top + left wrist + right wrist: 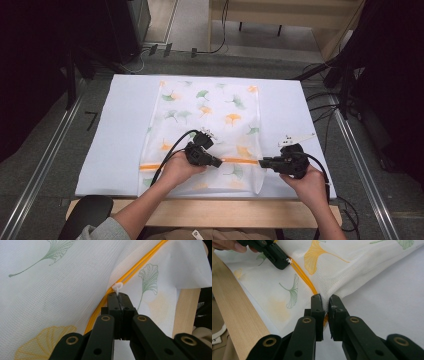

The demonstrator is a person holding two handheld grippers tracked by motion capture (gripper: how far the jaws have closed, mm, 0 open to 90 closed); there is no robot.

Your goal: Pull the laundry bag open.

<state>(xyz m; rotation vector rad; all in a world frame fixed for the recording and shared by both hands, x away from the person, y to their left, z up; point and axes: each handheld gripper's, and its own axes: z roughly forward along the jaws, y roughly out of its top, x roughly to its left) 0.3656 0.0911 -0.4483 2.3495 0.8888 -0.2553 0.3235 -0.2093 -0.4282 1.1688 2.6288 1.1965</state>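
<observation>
Mesh laundry bag (205,125) lies flat mid-frame on the white worktop (125,125); my left hand-held gripper (119,298) pinches the white zipper pull (117,286) to run it along; my right hand-held gripper (325,305) clamps the bag's corner at the orange zipper (303,277) end, keeping it taut.

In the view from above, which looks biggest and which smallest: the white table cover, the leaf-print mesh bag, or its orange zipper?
1. White table cover, the largest, reaching past the bag on every side.
2. Leaf-print mesh bag, lying on it.
3. Orange zipper, a thin line across the bag's near end.
</observation>
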